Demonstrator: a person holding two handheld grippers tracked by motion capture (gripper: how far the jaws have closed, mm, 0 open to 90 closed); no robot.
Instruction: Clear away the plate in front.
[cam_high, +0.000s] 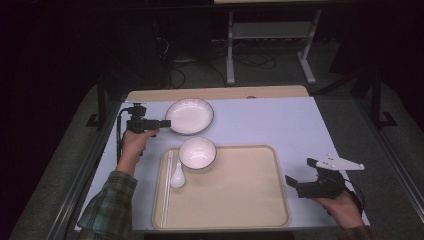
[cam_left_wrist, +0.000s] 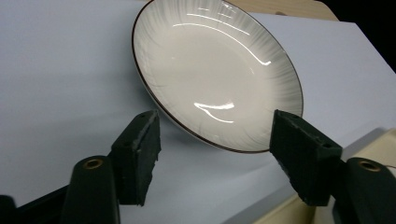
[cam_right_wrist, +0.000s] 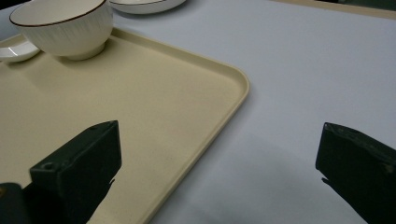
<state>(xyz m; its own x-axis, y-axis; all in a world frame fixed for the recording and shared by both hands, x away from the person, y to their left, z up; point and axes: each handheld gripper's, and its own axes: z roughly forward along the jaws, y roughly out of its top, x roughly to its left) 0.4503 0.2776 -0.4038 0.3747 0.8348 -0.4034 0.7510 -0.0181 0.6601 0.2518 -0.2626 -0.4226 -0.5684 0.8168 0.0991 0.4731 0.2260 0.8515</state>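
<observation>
**Desk:** What is in hand here?

**Photographer:** The left hand-held gripper (cam_high: 165, 123) is lined up on the near rim of the shallow plate (cam_high: 189, 116), which lies on the pale sheet covering the bench (cam_high: 280, 125), just behind the tray (cam_high: 240, 190). In the left gripper view its jaws stand apart on either side of the plate's (cam_left_wrist: 219, 79) edge, pressing on nothing. I read this as the approach to a grasp, not yet the grasp itself.

**Desk:** And the next move?

**Photographer:** By my judgement, a short push forward so the rim slides between the pads, then a firm close on it. The plate is glossy and its rim thin, so a shallow bite could slip. The tray, which already carries a bowl (cam_high: 197, 153) and a spoon (cam_high: 177, 176) at its left end, looks the likely destination, though that is a guess.

**Desk:** How are the arms posed?

**Photographer:** The left forearm, in a plaid sleeve (cam_high: 107, 202), reaches up the left side of the bench, the hand (cam_high: 134, 145) holding its hand-held gripper roughly level and pointing right toward the plate. The right hand-held gripper (cam_high: 300, 186) rests low at the tray's right edge, in the right hand (cam_high: 342, 207), jaws wide open and holding nothing; its own view looks across the tray's corner (cam_right_wrist: 233, 79) toward the bowl (cam_right_wrist: 65, 28).
</observation>
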